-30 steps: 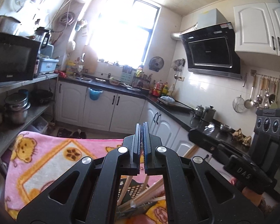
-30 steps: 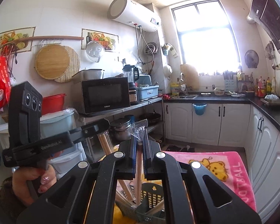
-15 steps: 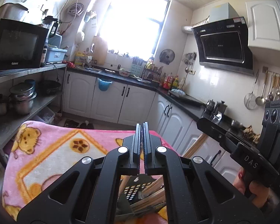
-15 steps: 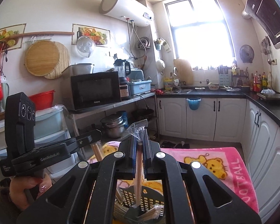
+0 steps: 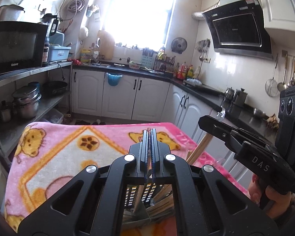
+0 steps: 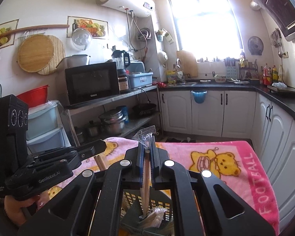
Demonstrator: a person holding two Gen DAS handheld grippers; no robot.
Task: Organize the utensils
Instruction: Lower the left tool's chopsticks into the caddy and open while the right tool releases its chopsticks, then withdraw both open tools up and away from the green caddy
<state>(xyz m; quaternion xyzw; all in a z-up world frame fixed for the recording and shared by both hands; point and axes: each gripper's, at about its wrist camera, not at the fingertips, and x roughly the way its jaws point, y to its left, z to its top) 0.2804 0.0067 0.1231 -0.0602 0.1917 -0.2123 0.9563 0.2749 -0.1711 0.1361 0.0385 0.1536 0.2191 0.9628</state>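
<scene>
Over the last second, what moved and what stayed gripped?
Both grippers came down toward the basket on the pink blanket. The right gripper stays shut on wrapped chopsticks, now reaching into the basket; the left gripper stays shut on chopsticks too. Nothing released.

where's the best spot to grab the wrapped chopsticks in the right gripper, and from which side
Grip the wrapped chopsticks on the upper shaft, just below the crinkled wrapper end, coming from above with the pads across the thin width. They stand near upright with their lower tips in the slotted basket, so only the top stretch is free. The right gripper is already shut on them there.
</scene>
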